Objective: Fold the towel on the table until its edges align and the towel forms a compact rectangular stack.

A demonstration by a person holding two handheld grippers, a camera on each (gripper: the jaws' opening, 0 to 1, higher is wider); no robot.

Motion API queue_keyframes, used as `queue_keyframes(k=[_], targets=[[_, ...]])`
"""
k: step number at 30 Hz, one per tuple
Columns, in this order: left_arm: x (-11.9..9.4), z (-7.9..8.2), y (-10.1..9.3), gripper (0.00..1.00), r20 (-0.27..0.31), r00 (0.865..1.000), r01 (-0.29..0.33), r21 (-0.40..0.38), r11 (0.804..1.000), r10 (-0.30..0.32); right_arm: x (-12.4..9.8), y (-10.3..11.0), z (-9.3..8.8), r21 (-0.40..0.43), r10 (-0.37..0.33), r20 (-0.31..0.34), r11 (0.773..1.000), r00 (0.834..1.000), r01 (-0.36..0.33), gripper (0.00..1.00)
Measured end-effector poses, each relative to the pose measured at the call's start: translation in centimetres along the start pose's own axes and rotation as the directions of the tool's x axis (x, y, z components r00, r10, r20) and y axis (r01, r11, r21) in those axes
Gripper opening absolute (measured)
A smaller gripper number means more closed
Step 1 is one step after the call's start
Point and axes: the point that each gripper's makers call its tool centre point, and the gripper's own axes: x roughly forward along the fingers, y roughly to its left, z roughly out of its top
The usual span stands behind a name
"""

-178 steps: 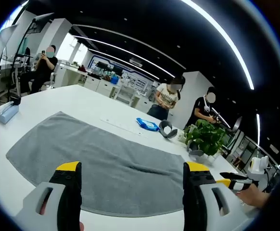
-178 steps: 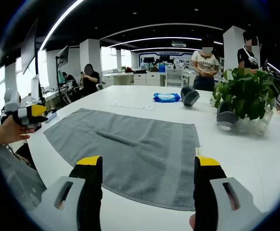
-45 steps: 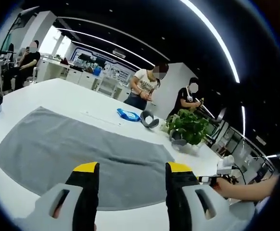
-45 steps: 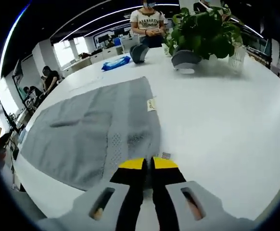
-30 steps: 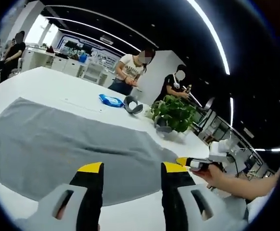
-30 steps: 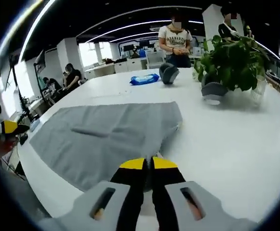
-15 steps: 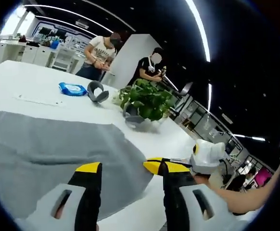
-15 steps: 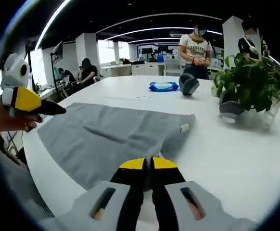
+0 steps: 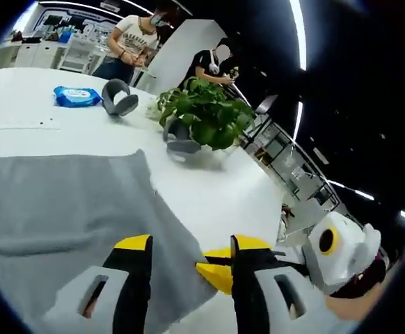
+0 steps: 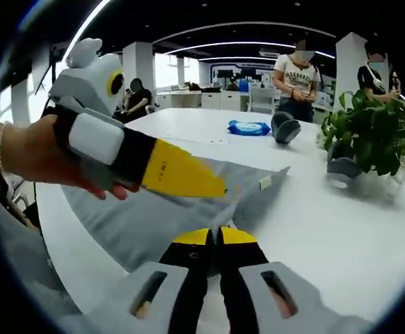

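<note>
While the right gripper [image 10: 212, 235], jaws closed, pins the grey terry towel's [image 9: 56, 209] corner for folding, the left gripper [image 9: 187, 245] hovers half-open, empty.

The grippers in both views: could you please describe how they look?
Both match: light grey bodies with slotted cut-outs, black jaws capped by yellow tips. The left gripper shows a white block, small lettering on its yellow tip, and a yellow-ringed housing; a thin bracelet circles the wrist. The right gripper looks alike.

Open-plan office: desks [image 10: 188, 99], ceiling light strips [image 10: 244, 28].
</note>
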Motion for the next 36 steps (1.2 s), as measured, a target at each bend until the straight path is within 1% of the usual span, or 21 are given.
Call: queue_keyframes(k=[4,7,9,12,14,16,17,19,21,23,25,27,30,36], targets=[[1.8,-0.3,0.3,0.43,-0.035,0.999,0.01,-0.038,0.999,-0.011,0.0,0.2,-0.1,-0.019,0.0,-0.005,1.0,1.0,0.0,0.02],[2.8,-0.5,0.8,0.4,-0.052,0.999,-0.005,-0.04,0.999,0.003,0.1,0.2,-0.1,-0.022,0.002,-0.006,1.0,1.0,-0.002,0.02],[3.4,-0.5,1.3,0.39,-0.059,0.998,-0.015,-0.056,0.998,0.012,0.1,0.4,-0.1,-0.023,0.007,-0.006,1.0,1.0,-0.008,0.02],[4.1,-0.7,1.7,0.33,-0.076,0.997,-0.027,-0.047,0.999,0.023,0.0,0.9,-0.1,-0.031,0.016,-0.008,0.999,1.0,-0.017,0.02],[4.7,-0.8,2.3,0.28,-0.096,0.995,-0.045,-0.048,0.998,0.04,0.0,1.2,-0.3,-0.037,0.028,-0.011,0.999,1.0,-0.028,0.02],[5.5,-0.7,2.8,0.23,-0.106,0.993,-0.053,-0.051,0.997,0.047,0.1,1.7,-0.7,-0.041,0.043,-0.025,0.998,0.999,-0.044,0.02],[6.1,-0.7,3.1,0.22,-0.115,0.992,-0.065,-0.055,0.996,0.058,0.1,2.0,-0.8,-0.041,0.052,-0.027,0.998,0.998,-0.053,0.02],[6.9,-0.5,3.7,0.19,-0.121,0.99,-0.074,-0.056,0.996,0.067,0.1,2.3,-0.9,-0.041,0.066,-0.03,0.997,0.997,-0.067,0.02],[7.5,-0.3,4.3,0.17,-0.124,0.99,-0.081,-0.074,0.994,0.072,0.2,2.5,-1.0,-0.042,0.072,-0.034,0.996,0.997,-0.073,0.02],[8.2,-0.1,4.9,0.13,-0.127,0.989,-0.088,-0.095,0.992,0.076,0.1,2.5,-1.2,-0.037,0.075,-0.038,0.996,0.996,-0.077,0.02],[8.8,0.3,5.5,0.09,-0.129,0.989,-0.095,-0.124,0.988,0.079,0.0,2.3,-1.2,-0.02,0.076,-0.034,0.997,0.997,-0.077,0.02],[9.4,0.7,5.8,0.07,-0.116,0.991,-0.081,-0.145,0.986,0.064,-0.1,2.1,-1.2,0.012,0.084,-0.028,0.996,0.996,-0.084,0.02],[10.1,1.2,6.5,0.06,-0.117,0.991,-0.09,-0.157,0.984,0.072,-0.3,1.9,-1.0,0.042,0.09,-0.014,0.995,0.996,-0.089,0.02],[11.4,2.2,7.5,0.07,-0.117,0.99,-0.095,-0.158,0.983,0.077,-0.8,2.0,-0.7,0.047,0.105,0.003,0.993,0.994,-0.105,0.01]])
